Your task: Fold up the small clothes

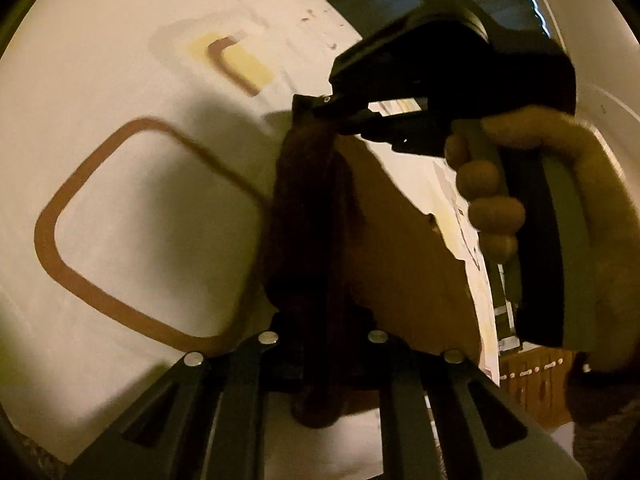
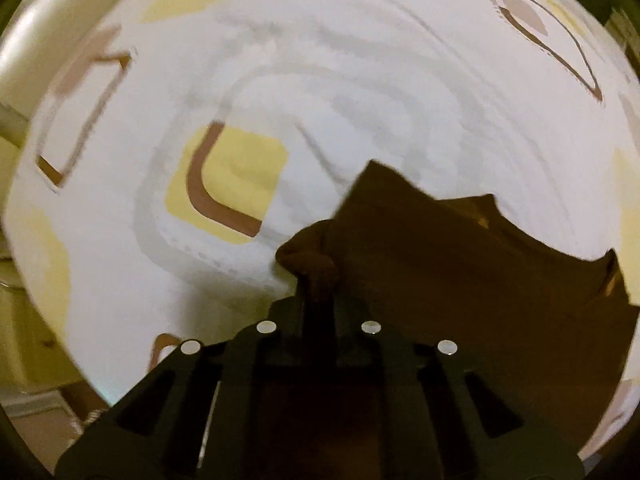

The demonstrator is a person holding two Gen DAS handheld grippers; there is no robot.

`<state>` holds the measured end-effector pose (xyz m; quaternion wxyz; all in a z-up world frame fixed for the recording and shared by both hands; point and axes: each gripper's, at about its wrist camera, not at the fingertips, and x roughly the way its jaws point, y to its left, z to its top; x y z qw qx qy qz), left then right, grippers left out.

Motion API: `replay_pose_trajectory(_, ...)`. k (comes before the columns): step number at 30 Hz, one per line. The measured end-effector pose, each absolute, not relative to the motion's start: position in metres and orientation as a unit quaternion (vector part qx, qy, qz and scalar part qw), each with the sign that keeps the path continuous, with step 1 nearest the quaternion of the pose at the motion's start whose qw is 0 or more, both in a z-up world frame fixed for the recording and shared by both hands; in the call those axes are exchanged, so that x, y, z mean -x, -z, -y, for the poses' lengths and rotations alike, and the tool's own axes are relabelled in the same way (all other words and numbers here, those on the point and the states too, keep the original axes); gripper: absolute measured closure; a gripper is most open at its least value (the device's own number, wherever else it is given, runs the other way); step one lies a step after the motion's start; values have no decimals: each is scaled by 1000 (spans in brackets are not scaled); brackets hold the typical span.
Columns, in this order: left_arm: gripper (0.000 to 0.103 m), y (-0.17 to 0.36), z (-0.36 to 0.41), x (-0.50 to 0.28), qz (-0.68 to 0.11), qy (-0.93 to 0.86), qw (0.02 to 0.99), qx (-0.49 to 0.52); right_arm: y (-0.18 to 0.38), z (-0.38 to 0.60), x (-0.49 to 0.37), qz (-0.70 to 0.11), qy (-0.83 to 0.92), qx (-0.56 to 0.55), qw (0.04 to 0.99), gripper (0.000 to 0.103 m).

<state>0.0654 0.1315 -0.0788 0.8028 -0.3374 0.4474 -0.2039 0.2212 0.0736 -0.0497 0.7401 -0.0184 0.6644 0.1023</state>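
A: What is lying around the fingers, going left to right?

B: Left of the left gripper (image 1: 316, 344) the white patterned sheet (image 1: 140, 80) is spreading out, with a brown rounded-square outline (image 1: 52, 216) printed on it. Straight ahead, the brown garment (image 1: 400, 248) is filling the middle. To the right, a hand (image 1: 552, 216) is wrapping around the handle of the right gripper (image 1: 320, 106), and that tool is blocking the view beyond.

A: How are the fingers standing?

B: Both pairs are pinching nearly closed. The left ones are gripping a bunched dark fold of the garment; the right gripper (image 2: 316, 300) is clamping another bunched edge (image 2: 308, 256).

A: Where is the garment, and which way is it running?

B: It is hanging taut between the two grippers, its gathered edge stretching away from the left fingers toward the right ones. In the right wrist view the cloth (image 2: 480, 280) is spreading to the right of the fingers over the sheet (image 2: 360, 80), a yellow patch (image 2: 240, 172) showing on their left. What kind of garment it is, I cannot tell.
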Motion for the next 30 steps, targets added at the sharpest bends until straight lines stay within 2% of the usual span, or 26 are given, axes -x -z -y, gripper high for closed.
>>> replay_pose_trajectory(7, 92, 29, -74, -69, -455, 210, 820, 276, -4, -9, -214, -633, -150, -77, 756, 95)
replay_pose_trajectory(11, 92, 18, -55, -70, -457, 209, 831, 240, -25, 33, -210, -614, -160, -119, 764, 95)
replay_pose_trajectory(30, 92, -2, 64, -59, -468, 222, 840, 159, -39, 199, -184, -551, -180, -243, 778, 98)
